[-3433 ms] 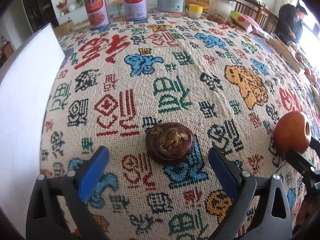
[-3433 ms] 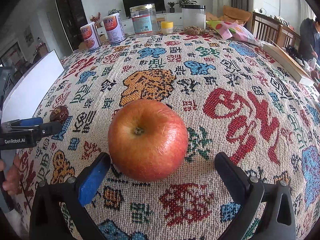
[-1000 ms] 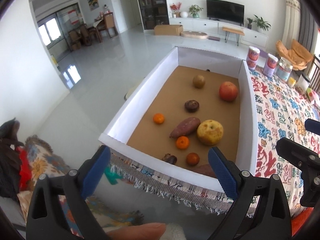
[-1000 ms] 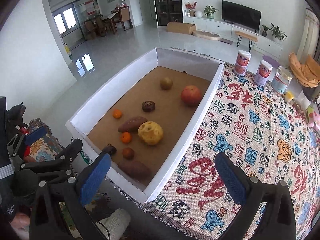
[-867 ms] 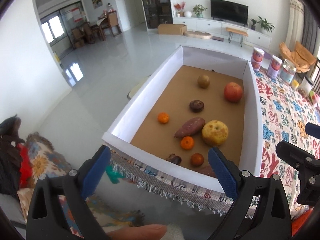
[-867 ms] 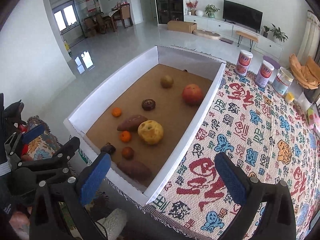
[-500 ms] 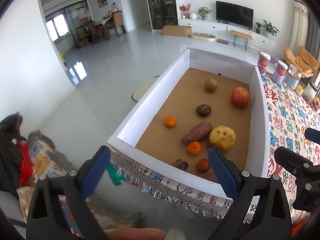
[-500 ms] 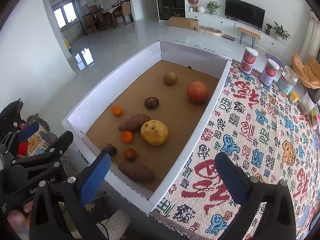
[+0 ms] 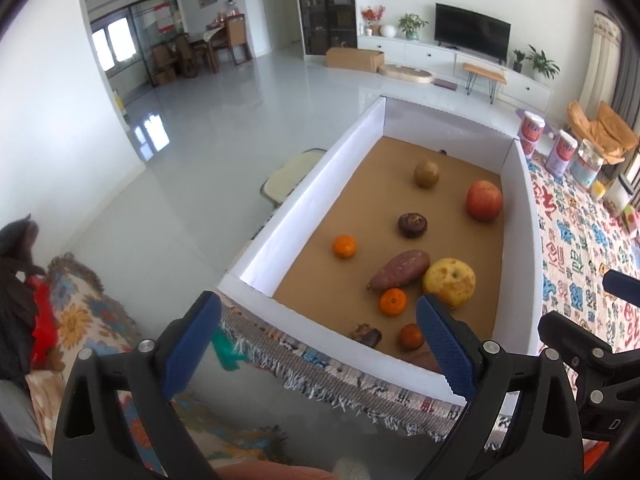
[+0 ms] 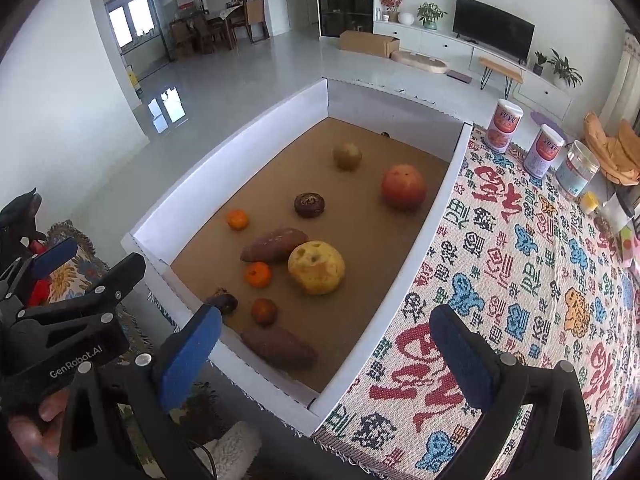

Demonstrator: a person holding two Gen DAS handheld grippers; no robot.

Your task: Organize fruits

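Observation:
A white-walled cardboard box (image 9: 516,248) (image 10: 416,256) with a brown floor holds several fruits: a red apple (image 9: 483,200) (image 10: 403,186), a yellow apple (image 9: 449,282) (image 10: 316,267), a dark round fruit (image 9: 412,224) (image 10: 309,204), a brown pear (image 9: 426,173) (image 10: 347,156), small oranges (image 9: 344,246) (image 10: 257,274) and two sweet potatoes (image 9: 398,269) (image 10: 279,346). My left gripper (image 9: 318,346) hangs open over the box's near corner, holding nothing. My right gripper (image 10: 324,354) is open and holding nothing above the box's near right wall.
The patterned tablecloth (image 10: 520,264) lies right of the box, with two cans (image 10: 503,121) and a jar (image 10: 581,173) at its far end. Grey floor (image 9: 208,132) and a stool seat (image 9: 286,174) lie left of the box. A hand (image 10: 36,424) holds the left gripper's handle.
3.4 s ago both grippers were low on the tablecloth by the dark fruit and red apple; both fruits now lie in the box. Over the last second both views crept slightly toward the box.

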